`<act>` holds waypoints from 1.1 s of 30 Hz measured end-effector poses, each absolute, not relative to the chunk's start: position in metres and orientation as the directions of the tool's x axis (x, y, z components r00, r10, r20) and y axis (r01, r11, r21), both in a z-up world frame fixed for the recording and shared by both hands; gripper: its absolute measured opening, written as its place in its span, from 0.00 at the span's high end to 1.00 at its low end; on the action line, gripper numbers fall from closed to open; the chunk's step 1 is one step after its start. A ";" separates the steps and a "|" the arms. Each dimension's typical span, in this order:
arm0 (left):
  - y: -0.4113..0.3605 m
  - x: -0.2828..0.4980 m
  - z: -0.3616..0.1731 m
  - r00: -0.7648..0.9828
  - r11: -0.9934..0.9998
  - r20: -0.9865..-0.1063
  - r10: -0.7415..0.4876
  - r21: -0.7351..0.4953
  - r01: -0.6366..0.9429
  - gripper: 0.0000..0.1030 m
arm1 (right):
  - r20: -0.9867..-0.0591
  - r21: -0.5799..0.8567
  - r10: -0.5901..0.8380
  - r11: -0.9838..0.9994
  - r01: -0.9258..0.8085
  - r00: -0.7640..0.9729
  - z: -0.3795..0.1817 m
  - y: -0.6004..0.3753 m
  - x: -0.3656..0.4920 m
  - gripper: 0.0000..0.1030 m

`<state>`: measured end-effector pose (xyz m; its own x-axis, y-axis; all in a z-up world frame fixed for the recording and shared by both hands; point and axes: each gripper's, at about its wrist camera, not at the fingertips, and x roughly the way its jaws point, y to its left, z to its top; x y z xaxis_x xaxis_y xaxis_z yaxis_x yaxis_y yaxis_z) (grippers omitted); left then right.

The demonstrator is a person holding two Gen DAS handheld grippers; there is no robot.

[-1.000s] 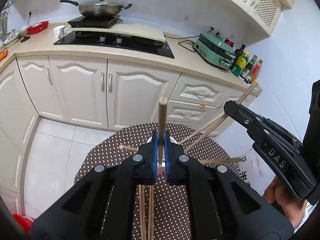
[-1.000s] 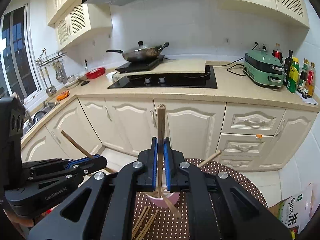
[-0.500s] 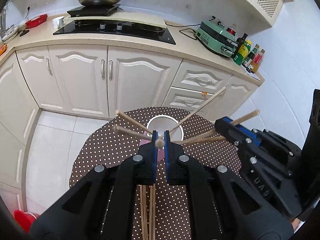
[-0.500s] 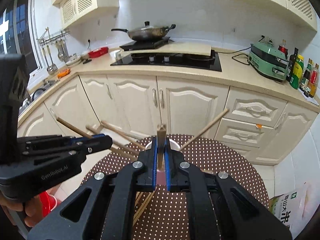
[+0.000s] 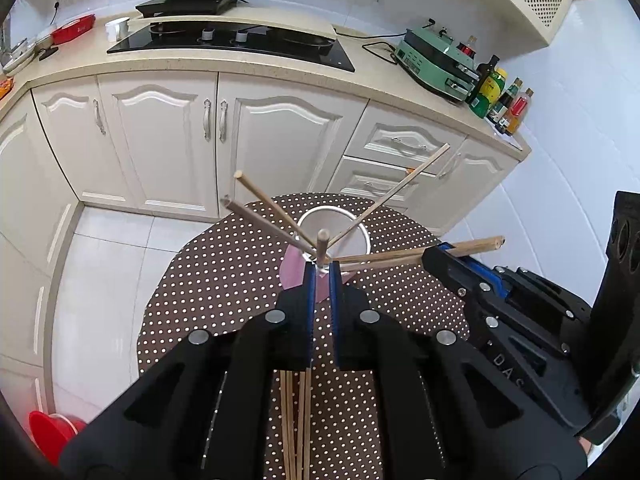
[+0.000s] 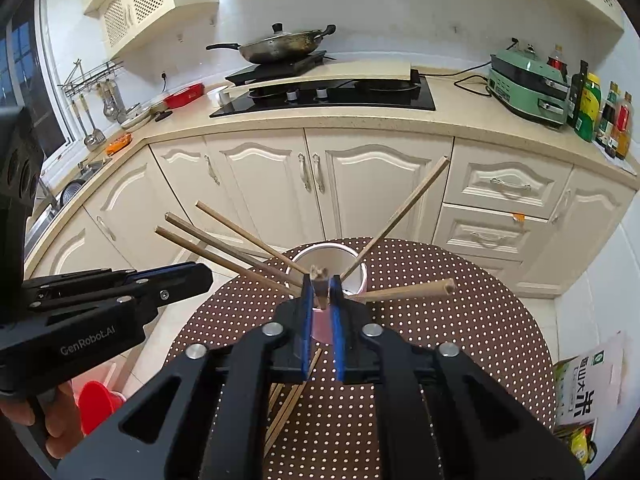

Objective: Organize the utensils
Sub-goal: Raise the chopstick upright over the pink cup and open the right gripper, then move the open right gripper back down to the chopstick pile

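A pink cup with a metal rim [image 5: 366, 236] [image 6: 360, 276] stands on a round brown polka-dot table [image 5: 224, 272] [image 6: 460, 320]. Several wooden chopsticks [image 5: 392, 192] [image 6: 400, 212] lean out of it. My left gripper [image 5: 322, 268] is over the cup's near rim, jaws slightly parted around a chopstick [image 5: 322, 244] that stands in the cup. My right gripper [image 6: 320, 284] is likewise over the cup, jaws a little apart around a chopstick end [image 6: 319, 276]. More chopsticks [image 5: 296, 420] [image 6: 288, 404] lie on the table under the grippers.
Cream cabinets [image 5: 160, 136] and a counter with a hob [image 5: 240, 40], wok [image 6: 280, 46], green appliance [image 6: 528, 88] and bottles [image 6: 600, 112] stand behind. A red bin [image 5: 48, 432] sits on the floor at left, a box [image 6: 588, 384] at right.
Both grippers tipped down over the cup, lowering their chopsticks into it. The jaws have parted a little around the sticks.
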<state>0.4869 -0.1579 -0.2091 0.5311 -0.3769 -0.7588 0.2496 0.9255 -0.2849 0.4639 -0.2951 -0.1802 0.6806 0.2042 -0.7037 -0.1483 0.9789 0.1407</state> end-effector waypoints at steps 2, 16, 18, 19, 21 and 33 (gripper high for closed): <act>-0.156 0.485 -0.208 0.532 0.926 -0.759 -0.376 -0.284 0.249 0.89 | -0.700 0.140 0.199 0.980 -0.141 0.686 -0.178 -0.294 0.461 0.79; -0.123 0.458 -0.203 0.563 0.934 -0.745 -0.358 -0.282 0.221 0.49 | -0.688 0.160 0.184 0.982 -0.100 0.702 -0.174 -0.291 0.425 0.72; -0.119 0.454 -0.209 0.553 0.935 -0.754 -0.354 -0.280 0.217 0.49 | -0.693 0.163 0.183 0.982 -0.095 0.698 -0.175 -0.290 0.421 0.72; -0.117 0.452 -0.211 0.548 0.935 -0.758 -0.354 -0.280 0.217 0.49 | -0.697 0.166 0.183 0.982 -0.092 0.693 -0.178 -0.289 0.418 0.72; -0.116 0.450 -0.219 0.533 0.937 -0.771 -0.349 -0.276 0.214 0.49 | -0.707 0.174 0.184 0.981 -0.084 0.683 -0.183 -0.289 0.413 0.71; -0.127 0.453 -0.281 0.400 0.946 -0.863 -0.310 -0.235 0.225 0.49 | -0.777 0.239 0.209 0.971 -0.028 0.594 -0.226 -0.293 0.406 0.71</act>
